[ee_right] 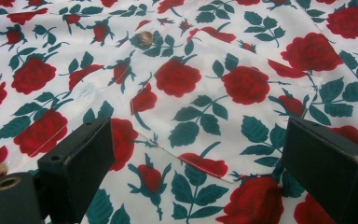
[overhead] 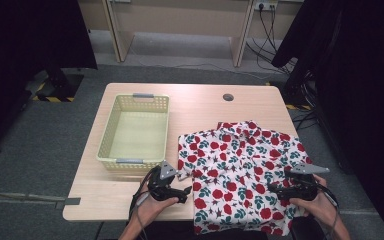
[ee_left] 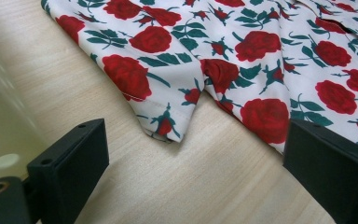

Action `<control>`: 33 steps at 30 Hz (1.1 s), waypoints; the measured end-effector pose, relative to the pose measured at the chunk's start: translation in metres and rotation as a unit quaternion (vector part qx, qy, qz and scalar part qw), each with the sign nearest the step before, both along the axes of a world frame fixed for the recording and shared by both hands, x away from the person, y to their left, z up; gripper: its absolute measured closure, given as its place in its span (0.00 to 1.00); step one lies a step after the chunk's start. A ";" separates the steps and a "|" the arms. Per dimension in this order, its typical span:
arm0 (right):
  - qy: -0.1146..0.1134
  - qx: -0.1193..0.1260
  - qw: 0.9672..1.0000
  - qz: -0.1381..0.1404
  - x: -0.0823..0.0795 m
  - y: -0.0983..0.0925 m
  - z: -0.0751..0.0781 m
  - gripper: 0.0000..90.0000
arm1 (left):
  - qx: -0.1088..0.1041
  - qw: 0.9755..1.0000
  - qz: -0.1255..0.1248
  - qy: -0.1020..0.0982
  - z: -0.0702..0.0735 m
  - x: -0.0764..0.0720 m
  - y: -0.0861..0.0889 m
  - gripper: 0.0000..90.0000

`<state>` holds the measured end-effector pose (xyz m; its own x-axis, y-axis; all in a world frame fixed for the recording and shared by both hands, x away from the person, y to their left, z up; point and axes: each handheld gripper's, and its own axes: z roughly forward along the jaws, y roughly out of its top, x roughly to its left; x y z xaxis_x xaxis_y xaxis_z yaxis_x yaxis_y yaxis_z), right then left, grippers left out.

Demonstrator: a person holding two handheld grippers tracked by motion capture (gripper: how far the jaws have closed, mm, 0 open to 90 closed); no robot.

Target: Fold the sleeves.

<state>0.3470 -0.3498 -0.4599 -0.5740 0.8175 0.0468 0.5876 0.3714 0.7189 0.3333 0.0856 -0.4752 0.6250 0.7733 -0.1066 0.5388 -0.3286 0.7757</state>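
Overhead and close views sharing shirt [overhead: 240,175]

Both forearms come in from the near edge. The left gripper [overhead: 184,194] is held low with its jaws wide apart, pointing right. The right gripper [overhead: 272,190] (jaws equally wide) points left, nothing between them.

— Where does the shirt [overhead: 240,175] lie relative to the basket [overhead: 107,132]?

— On the table [overhead: 205,102], to the basket's right, its sleeve edge near the basket's near right corner. The shirt's near hem hangs over the table edge.

— And the grippers?

— The left gripper [overhead: 182,194] sits just in front of the basket's near right corner; the right gripper [overhead: 275,190] is well to the basket's right, over the shirt.
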 end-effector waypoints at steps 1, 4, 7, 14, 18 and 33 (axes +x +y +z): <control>0.001 -0.001 1.000 0.000 0.001 0.000 0.000 0.11 | 0.000 1.000 0.001 0.000 0.000 0.000 0.000 0.07; 0.001 -0.003 1.000 0.002 0.002 0.002 -0.002 0.11 | -0.001 1.000 0.001 0.001 0.000 0.000 -0.001 0.07; 0.004 -0.012 1.000 0.004 0.003 0.004 -0.004 0.11 | -0.012 1.000 0.002 0.007 0.002 -0.001 -0.003 0.07; 0.014 -0.045 0.999 0.003 0.007 0.007 -0.014 0.10 | -0.028 1.000 -0.003 0.009 0.007 0.000 -0.010 0.07; 0.018 -0.048 0.999 0.002 0.007 0.007 -0.013 0.10 | -0.027 1.000 -0.005 0.014 0.006 0.004 -0.016 0.07; 0.019 -0.047 0.999 0.003 0.001 -0.008 -0.013 0.10 | -0.015 0.999 -0.009 0.031 0.012 0.029 -0.043 0.08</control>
